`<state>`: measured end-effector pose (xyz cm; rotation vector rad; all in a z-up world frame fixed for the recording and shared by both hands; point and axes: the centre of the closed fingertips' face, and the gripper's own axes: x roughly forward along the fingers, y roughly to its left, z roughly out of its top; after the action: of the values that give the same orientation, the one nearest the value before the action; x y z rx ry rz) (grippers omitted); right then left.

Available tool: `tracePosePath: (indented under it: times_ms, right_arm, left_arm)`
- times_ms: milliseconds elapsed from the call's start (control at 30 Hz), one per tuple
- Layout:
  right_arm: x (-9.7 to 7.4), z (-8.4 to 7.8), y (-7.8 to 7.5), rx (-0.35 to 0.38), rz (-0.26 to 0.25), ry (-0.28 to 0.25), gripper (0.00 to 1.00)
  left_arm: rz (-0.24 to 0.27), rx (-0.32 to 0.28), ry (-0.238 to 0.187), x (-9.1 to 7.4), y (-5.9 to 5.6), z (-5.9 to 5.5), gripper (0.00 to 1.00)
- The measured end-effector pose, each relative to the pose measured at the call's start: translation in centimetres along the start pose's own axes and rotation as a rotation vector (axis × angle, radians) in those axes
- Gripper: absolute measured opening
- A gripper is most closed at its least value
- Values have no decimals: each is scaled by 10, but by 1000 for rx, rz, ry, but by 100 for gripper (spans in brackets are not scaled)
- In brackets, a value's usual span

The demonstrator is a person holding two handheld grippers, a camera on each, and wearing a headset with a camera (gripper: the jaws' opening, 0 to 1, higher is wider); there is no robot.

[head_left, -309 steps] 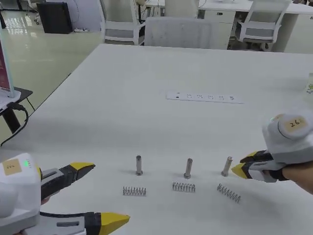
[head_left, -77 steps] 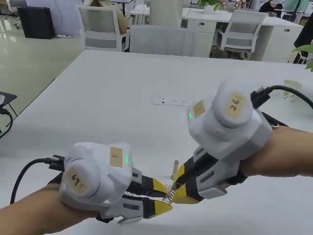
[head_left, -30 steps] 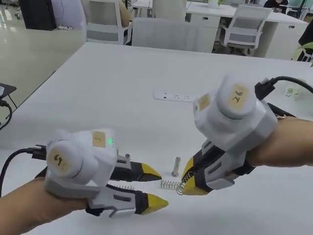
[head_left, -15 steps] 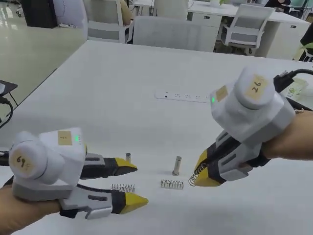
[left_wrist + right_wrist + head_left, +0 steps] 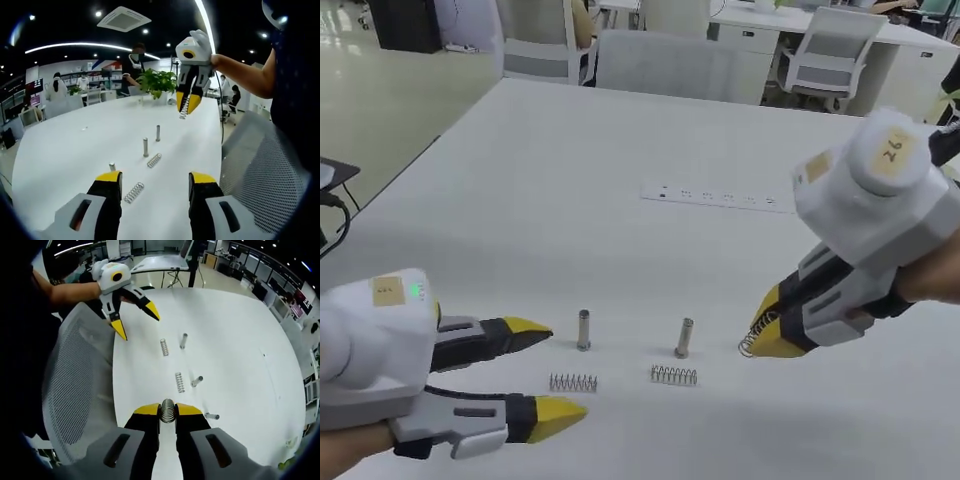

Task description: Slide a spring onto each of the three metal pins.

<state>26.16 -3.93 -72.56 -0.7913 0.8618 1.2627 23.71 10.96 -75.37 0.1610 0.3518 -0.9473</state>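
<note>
Right gripper (pinching spring) has swung rightward.

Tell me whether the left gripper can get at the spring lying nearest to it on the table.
Probably yes. The left gripper is open, and the nearest spring lies free just ahead of its jaws, with nothing between.

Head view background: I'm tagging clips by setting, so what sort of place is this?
Likely an open-plan office: a big white table with a power strip, office chairs behind it, and a potted plant.
</note>
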Motion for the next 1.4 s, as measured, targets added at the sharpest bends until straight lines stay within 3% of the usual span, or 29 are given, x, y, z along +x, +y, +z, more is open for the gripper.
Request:
tracePosePath:
  times_ms: [600, 1033, 1400]
  right_arm:
    - [-16, -22, -36, 49, -59, 38, 9]
    - [-2, -42, -67, 48, -89, 120, 9]
    - [18, -50, -85, 38, -72, 169, 9]
  left_arm:
    - [78, -69, -13, -12, 12, -9, 67]
    - [96, -82, -20, -11, 14, -11, 70]
    - [108, -83, -21, -11, 17, -12, 70]
